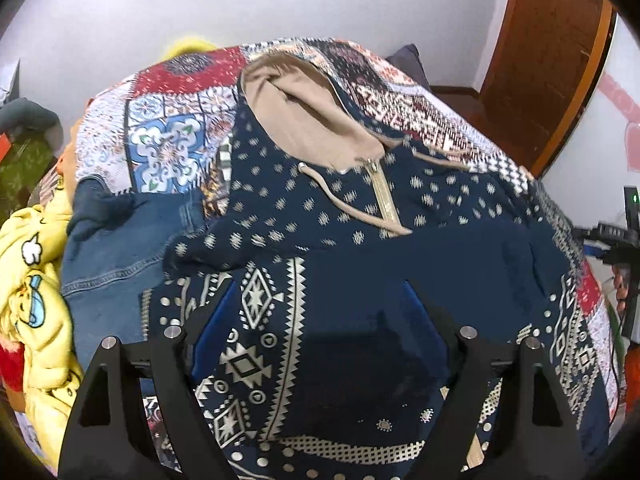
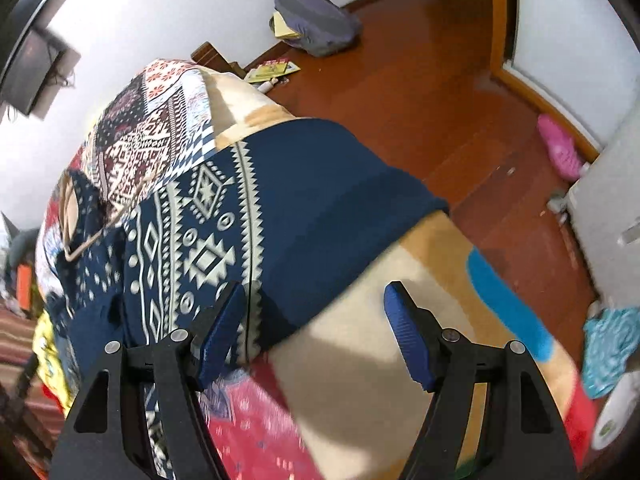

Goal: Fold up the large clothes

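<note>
On the bed (image 1: 168, 120), navy patterned hoodie (image 1: 360, 248) lay flat, hood up, ready for folding. Left claw (image 1: 320, 344) hovered wide, empty; right claw (image 2: 316, 336) wide over its edge, empty.

Both views are brightly and evenly lit, with the white wall (image 1: 320, 12) near washed out. Between the fingers of the left hand-held gripper (image 1: 320, 320) a soft dark shadow lies on the navy hoodie (image 1: 360, 248). Beyond the right hand-held gripper (image 2: 316, 320) fabric and floor (image 2: 420, 92) smear with motion blur. Fisheye bending curves everything outward, and black vignette fills the corners.
</note>
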Available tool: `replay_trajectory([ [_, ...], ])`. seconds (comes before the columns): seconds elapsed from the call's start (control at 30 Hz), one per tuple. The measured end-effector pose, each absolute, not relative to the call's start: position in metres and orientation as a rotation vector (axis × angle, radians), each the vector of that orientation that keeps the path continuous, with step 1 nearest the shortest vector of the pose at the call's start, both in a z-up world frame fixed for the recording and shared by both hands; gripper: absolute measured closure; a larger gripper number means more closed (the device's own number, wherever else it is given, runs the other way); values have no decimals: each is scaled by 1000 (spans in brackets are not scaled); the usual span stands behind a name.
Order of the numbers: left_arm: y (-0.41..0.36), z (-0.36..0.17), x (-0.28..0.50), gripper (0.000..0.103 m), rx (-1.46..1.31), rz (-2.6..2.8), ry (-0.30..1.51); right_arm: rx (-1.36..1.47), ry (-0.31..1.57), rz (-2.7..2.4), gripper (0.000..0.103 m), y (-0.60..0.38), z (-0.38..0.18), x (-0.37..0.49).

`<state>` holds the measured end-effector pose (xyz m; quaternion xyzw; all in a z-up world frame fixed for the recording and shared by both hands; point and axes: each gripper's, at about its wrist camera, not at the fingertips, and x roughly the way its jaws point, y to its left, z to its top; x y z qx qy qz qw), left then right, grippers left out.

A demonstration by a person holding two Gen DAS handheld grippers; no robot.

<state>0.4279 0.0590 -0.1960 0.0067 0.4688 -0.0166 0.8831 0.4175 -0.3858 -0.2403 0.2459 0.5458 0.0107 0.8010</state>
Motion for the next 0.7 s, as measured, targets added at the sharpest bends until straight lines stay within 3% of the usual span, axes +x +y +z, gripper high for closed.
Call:
replay_trajectory([
  [0.2,55,-213,426,22,46,-32,1003,541,1131,-12,37,-389,-250,445],
  [0.3,59,-216,424,22,37,-24,1011,556,1117,-22,55,-391,-250,453],
  [0.43,68,-214,418,22,20,-10,1012,483,1091,-50,94,-384,-235,455],
  [0.7,78,-189,395,22,9,-9,959,297,930,39,95,-348,-145,428],
])
